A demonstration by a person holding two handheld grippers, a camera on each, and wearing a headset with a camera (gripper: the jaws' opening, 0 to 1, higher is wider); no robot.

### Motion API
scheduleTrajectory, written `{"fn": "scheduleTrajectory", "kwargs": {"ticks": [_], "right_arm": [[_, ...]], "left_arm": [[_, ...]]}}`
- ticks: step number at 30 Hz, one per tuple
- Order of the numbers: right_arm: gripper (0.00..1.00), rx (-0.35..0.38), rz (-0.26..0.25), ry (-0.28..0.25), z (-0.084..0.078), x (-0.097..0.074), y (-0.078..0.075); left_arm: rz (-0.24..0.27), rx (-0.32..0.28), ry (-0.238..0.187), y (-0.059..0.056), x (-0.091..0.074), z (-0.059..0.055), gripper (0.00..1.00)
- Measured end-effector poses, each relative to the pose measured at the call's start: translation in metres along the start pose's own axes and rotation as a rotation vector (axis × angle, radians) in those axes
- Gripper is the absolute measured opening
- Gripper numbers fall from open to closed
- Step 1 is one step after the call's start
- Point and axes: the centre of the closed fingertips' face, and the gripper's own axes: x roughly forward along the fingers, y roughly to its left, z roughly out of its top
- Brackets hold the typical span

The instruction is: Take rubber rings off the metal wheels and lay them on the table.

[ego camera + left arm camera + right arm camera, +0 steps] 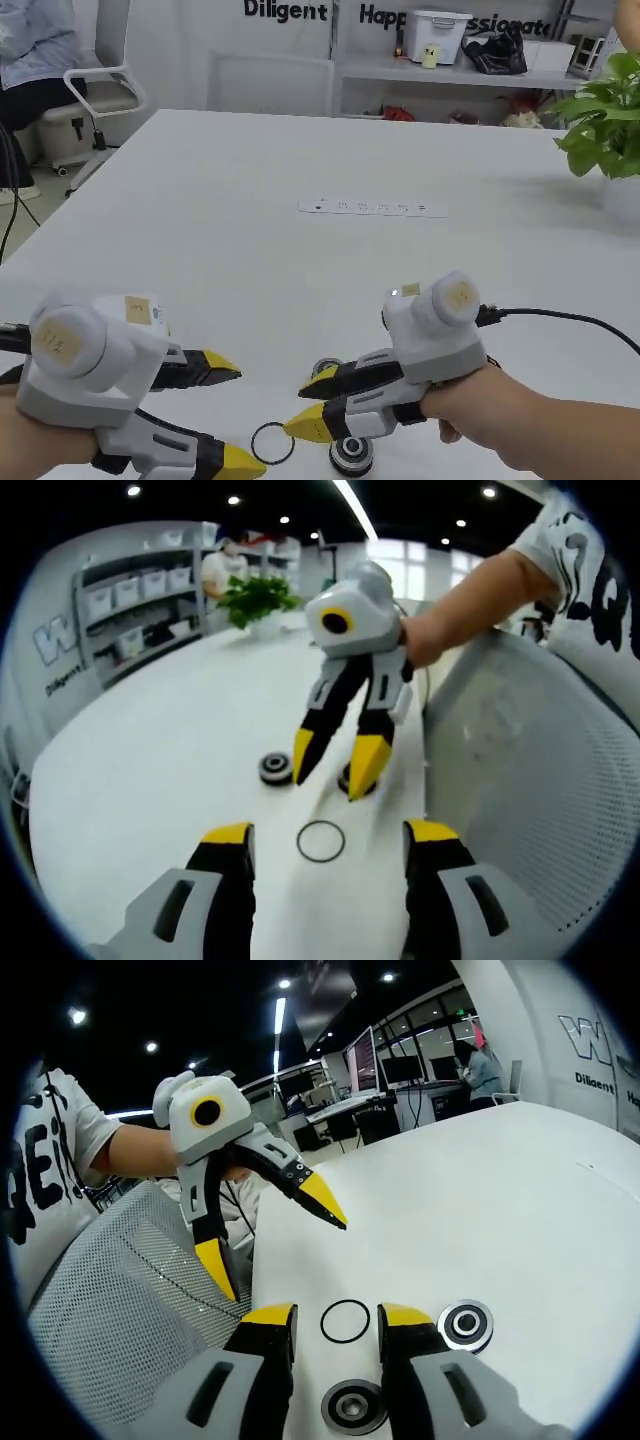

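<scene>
rubber ring (322, 1321), just ahead of right fingers (268, 1320)

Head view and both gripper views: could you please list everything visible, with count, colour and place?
rubber ring: one, black, flat on the table between the grippers
metal wheels: two, silver and dark, on the table by the right gripper
table: one, white
label strip: one, white, mid-table
plant: one, green, far right
chair: one, white, beyond the far left corner
shelf: one, white, at the back wall
cable: one, black, leading right from the right gripper
left gripper: one, white, black, yellow; open, holds nothing
right gripper: one, same colours; open, holds nothing
hand: one, holding the right gripper
</scene>
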Motion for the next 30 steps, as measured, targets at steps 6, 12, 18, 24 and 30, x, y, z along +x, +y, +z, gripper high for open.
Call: {"fn": "scheduleTrajectory", "kwargs": {"ticks": [6, 12, 18, 24, 30], "right_arm": [[0.33, -0.002, -0.004, -0.005, -0.002, -0.009, 0.001], [0.37, -0.003, -0.011, -0.002, -0.007, -0.021, 0.002], [0.39, -0.014, -0.028, 0.012, -0.015, -0.033, -0.003], [0.42, -0.008, -0.039, 0.031, -0.026, -0.042, -0.009], [0.44, -0.042, -0.041, 0.075, -0.042, -0.049, -0.012]], "left_arm": [[-0.007, 0.004, -0.001, 0.000, 0.004, 0.003, 0.61], [-0.020, 0.008, -0.006, -0.001, 0.010, 0.008, 0.61], [-0.035, 0.014, -0.011, -0.004, 0.017, 0.013, 0.61], [-0.049, 0.021, -0.012, -0.005, 0.023, 0.017, 0.60], [-0.067, 0.034, -0.010, -0.008, 0.031, 0.020, 0.58]]}}
